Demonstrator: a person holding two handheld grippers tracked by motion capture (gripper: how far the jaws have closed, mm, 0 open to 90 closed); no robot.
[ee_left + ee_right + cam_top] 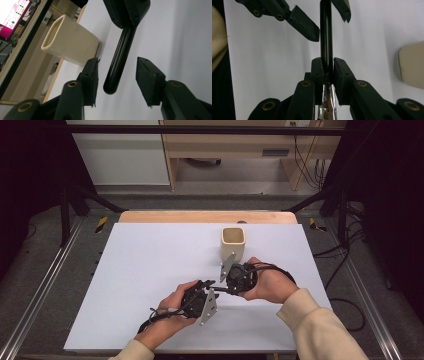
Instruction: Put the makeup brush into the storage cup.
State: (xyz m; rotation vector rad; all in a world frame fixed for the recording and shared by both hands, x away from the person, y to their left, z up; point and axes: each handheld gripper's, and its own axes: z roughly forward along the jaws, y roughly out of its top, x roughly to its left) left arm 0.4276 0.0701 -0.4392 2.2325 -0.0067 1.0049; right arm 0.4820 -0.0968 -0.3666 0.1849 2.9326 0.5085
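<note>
We cannot tell what tool the black handle [326, 32] belongs to: its shiny metal part [327, 100] is cut off at the bottom of the right gripper view. We count 1 handle, 1 cream cup [233, 242] and 2 grippers on the white table [145, 270]. The right gripper [327, 68], just in front of the cup, pinches the handle, whose free end lies between the spread jaws of the left gripper [117, 75], not yet touched.
</note>
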